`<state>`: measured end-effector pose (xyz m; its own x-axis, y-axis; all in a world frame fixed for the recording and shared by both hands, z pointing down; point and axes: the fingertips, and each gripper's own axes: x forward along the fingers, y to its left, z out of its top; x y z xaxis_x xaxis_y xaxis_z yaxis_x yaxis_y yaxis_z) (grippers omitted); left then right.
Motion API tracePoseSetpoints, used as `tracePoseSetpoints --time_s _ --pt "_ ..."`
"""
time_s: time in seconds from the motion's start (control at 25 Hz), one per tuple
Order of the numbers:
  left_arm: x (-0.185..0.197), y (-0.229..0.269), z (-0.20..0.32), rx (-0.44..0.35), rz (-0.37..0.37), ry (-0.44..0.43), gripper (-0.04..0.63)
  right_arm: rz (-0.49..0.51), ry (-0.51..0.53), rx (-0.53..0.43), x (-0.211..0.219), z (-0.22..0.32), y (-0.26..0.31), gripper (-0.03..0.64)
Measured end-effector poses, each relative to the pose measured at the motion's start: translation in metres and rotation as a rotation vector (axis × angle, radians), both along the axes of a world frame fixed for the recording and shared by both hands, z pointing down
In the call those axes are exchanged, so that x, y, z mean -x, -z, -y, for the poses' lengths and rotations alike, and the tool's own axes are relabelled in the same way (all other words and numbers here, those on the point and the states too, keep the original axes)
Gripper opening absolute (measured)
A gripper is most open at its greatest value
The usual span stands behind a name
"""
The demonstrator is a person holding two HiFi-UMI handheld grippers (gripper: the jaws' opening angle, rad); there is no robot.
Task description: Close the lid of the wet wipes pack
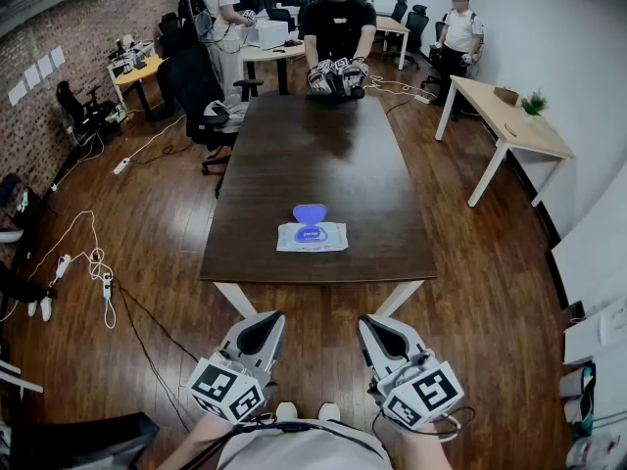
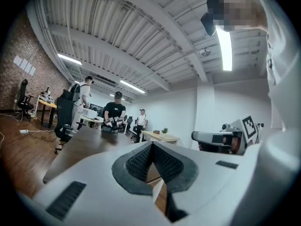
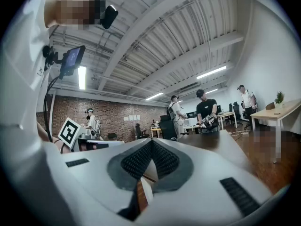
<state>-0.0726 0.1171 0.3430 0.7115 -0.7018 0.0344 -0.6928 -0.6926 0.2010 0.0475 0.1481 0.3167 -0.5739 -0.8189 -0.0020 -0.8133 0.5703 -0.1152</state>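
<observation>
**A:** What takes up most of the room?

**B:** A reddish-brown plank floor [image 1: 118, 360]; on it stands a long dark brown wooden table [image 1: 313, 155], running away from the camera; a person in a black shirt [image 1: 336, 25] stands at its far end.

**A:** And the tongs?

**B:** Both are low in the head view, short of the table's near edge, side by side over the floor; the white left gripper [image 1: 265, 321] has its dark ribbed pads pressed together with nothing between them; the white right gripper [image 1: 378, 323] is likewise closed on nothing; each points level toward the table.

**A:** Where is the pack?

**B:** The flat white, blue-labelled wet wipes pack [image 1: 312, 237] lies on the near part of the table, about midway across and close to the near edge; it is well apart from both grippers.

**A:** Its cover?

**B:** The rounded blue plastic lid [image 1: 310, 212] is open, flipped back on the pack's far side; neither gripper touches it.
</observation>
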Motion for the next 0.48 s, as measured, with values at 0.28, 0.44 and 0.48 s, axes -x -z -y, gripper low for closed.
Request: tracePoseSetpoints --time_s 0.28,0.44,0.48 --pt "-0.009 0.001 -0.002 0.008 0.014 0.008 0.002 0.000 0.003 0.000 -0.010 -0.003 -0.005 0.006" --pt "-0.016 0.004 -0.001 0.007 0.021 0.020 0.002 0.001 0.020 0.004 -0.015 -0.001 -0.005 0.006" --pt "-0.018 0.004 -0.002 0.007 0.023 0.023 0.002 0.000 0.025 0.006 -0.017 -0.001 -0.006 0.006"
